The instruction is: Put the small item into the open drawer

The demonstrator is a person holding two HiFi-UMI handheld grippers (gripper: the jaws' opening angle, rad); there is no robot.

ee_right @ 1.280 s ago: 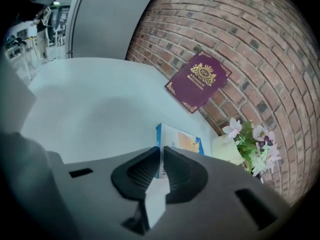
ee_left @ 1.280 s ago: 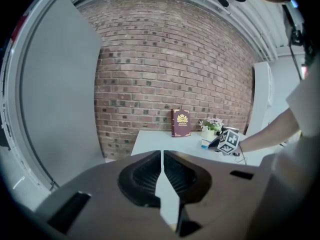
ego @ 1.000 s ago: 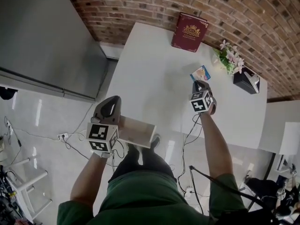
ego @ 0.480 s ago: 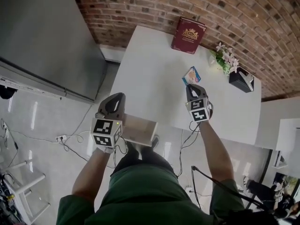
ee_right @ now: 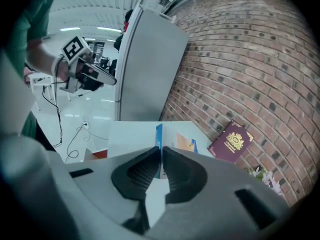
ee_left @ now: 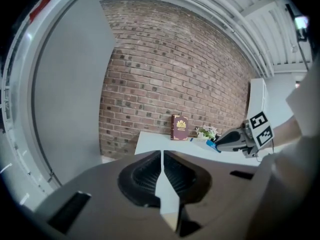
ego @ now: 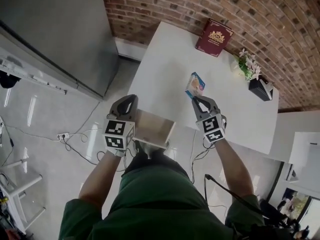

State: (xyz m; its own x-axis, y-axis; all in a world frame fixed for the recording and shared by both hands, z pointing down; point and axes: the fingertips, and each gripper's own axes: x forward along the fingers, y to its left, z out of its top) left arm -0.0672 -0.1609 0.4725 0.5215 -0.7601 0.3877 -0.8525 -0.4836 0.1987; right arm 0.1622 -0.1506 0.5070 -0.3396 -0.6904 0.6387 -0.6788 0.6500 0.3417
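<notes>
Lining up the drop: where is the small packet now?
Head view, right side: small packet pinched in the right tongs, over the table, right of the open drawer.

An office-like workroom: a white bench stands against a bare brick wall, with a book and flowers on it, a grey cabinet alongside and cables trailing across the glossy floor.

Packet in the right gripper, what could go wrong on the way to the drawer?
The packet is pinched by one thin edge in the right gripper, with most of it sticking out, so it could swivel or slip. The left gripper sits right beside the open drawer, so the packet might catch the rim or bump that gripper.
</notes>
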